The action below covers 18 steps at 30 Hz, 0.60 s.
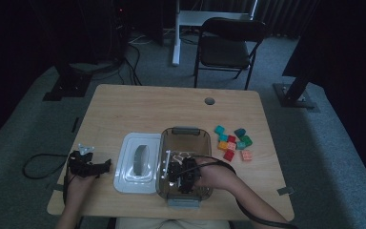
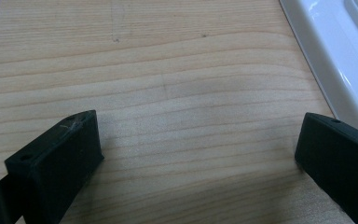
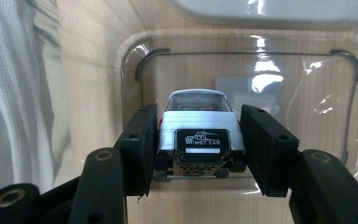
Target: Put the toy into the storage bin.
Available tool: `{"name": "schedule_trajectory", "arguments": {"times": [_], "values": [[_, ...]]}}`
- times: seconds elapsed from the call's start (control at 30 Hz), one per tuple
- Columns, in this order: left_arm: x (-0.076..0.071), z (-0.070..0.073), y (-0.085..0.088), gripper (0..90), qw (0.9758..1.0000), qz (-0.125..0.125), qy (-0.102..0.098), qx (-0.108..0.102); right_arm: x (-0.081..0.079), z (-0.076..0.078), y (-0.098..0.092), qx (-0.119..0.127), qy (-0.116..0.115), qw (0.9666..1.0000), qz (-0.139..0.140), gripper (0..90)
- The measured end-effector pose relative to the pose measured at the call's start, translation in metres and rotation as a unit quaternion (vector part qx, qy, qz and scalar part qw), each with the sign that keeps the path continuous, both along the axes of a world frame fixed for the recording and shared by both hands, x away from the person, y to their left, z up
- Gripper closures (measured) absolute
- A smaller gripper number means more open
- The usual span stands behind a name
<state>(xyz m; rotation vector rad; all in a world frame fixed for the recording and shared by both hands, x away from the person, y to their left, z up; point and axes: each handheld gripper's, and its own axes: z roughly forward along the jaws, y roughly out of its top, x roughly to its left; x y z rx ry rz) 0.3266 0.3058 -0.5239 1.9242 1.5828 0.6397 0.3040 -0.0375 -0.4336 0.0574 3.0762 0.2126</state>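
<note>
A silver toy car [image 3: 198, 126] with a black rear plate sits between the jaws of my right gripper [image 3: 199, 119], and both pads press on its sides. The car hangs inside a clear plastic bin [image 3: 130, 56], low over its floor. In the high view the right gripper [image 1: 183, 174] reaches into the bin [image 1: 164, 143] at the table's front middle. My left gripper [image 1: 88, 164] rests near the left front edge, beside the white lid [image 1: 136, 164]. Its jaws stand wide apart over bare wood [image 2: 196, 144], with the lid's edge [image 2: 335, 51] at the right.
A cluster of several coloured blocks [image 1: 232, 143] lies right of the bin. The wooden table [image 1: 147, 105] has a small round hole [image 1: 209, 100] at the back. A black folding chair [image 1: 226, 43] stands behind the table.
</note>
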Motion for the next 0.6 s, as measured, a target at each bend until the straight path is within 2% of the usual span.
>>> {"name": "schedule_trajectory", "arguments": {"times": [0.2,0.3,0.37,0.4,0.57,0.6], "values": [[0.0,0.0,0.0,0.8,1.0,0.0,0.0,0.0,0.0,-0.003,0.0,-0.011,0.007,0.9999,0.005,45.0],[0.0,0.0,0.0,0.8,1.0,0.0,0.0,0.0,0.002,0.001,-0.001,0.006,0.015,0.9999,-0.004,42.0],[0.0,0.0,0.0,0.8,1.0,0.0,0.0,0.0,0.002,0.001,-0.001,0.008,0.016,0.9998,-0.007,41.9],[0.0,0.0,0.0,0.8,1.0,0.0,0.0,0.0,0.002,0.002,-0.003,0.02,0.013,0.9997,-0.011,41.8],[0.0,0.0,0.0,0.8,1.0,0.0,0.0,0.0,0.002,0.007,-0.007,0.043,0.006,0.9987,-0.026,41.8],[0.0,0.0,0.0,0.8,1.0,0.0,0.0,0.0,0.003,0.012,-0.01,0.061,0.003,0.9976,-0.032,41.8]]}}
